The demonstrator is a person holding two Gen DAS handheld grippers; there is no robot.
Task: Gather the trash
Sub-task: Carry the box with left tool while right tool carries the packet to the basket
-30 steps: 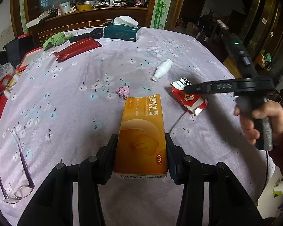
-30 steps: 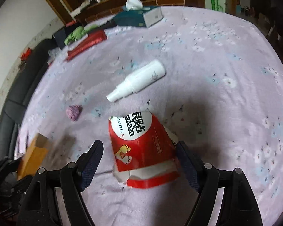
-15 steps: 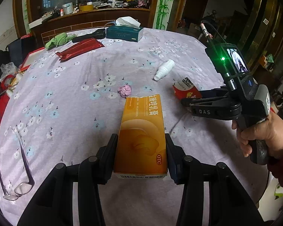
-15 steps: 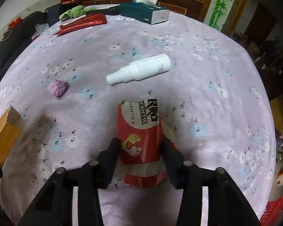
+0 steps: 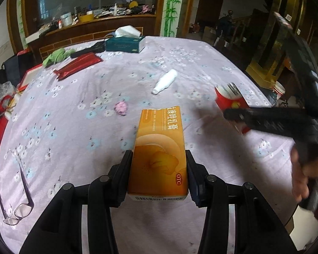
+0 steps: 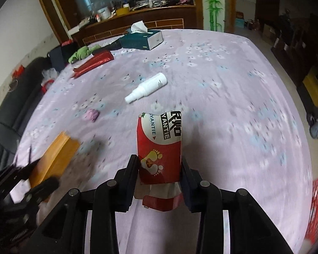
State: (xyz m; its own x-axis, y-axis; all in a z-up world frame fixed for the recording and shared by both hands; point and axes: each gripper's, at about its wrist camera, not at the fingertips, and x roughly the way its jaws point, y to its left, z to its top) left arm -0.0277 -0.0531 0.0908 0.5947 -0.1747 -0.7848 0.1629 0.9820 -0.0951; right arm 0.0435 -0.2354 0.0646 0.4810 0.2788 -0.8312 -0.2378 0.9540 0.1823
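I have my left gripper (image 5: 159, 175) clamped on the orange carton (image 5: 160, 150) and my right gripper (image 6: 160, 175) pinching the torn red packet (image 6: 160, 148), both held above the flowered tablecloth (image 6: 222, 84), so each tool carries one piece of trash while the white bottle (image 6: 147, 87) and crumpled pink scrap (image 6: 91, 114) remain there.

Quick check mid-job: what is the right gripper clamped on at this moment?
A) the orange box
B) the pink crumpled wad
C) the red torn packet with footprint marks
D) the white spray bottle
C: in the right wrist view the right gripper has its jaws pressed against both sides of the red torn packet, while the white spray bottle lies apart on the cloth beyond it.
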